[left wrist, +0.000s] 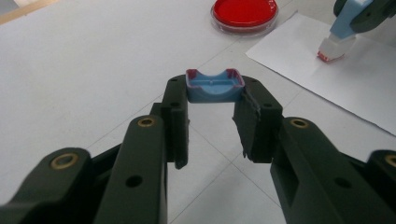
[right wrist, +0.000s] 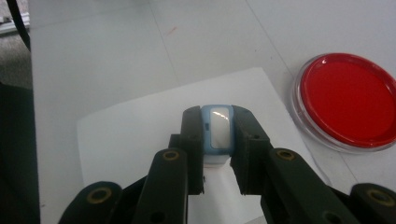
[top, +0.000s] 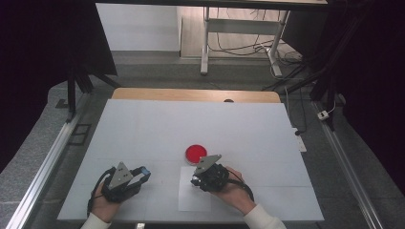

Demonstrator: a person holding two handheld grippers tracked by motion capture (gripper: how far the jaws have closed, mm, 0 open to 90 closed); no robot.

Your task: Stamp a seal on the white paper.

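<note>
Right gripper (right wrist: pixel 217 140) pinching stamp (right wrist: pixel 218 130), pressing it onto paper (right wrist: pixel 135 135); keeping it upright, pushing straight down; left gripper (left wrist: pixel 215 100) pinching cap (left wrist: pixel 215 86) aside

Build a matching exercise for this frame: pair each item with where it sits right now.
Items:
1. small blue plastic stamp cap
2. blue-and-white plastic stamp
3. round clear dish of red ink
4. white paper sheet

Places:
A. flat on the table, under the stamp
B. clamped in the left gripper
C. on the table beyond the paper
D. clamped in the right gripper, tip down on the paper

Pairs: 1-B, 2-D, 3-C, 4-A
</note>
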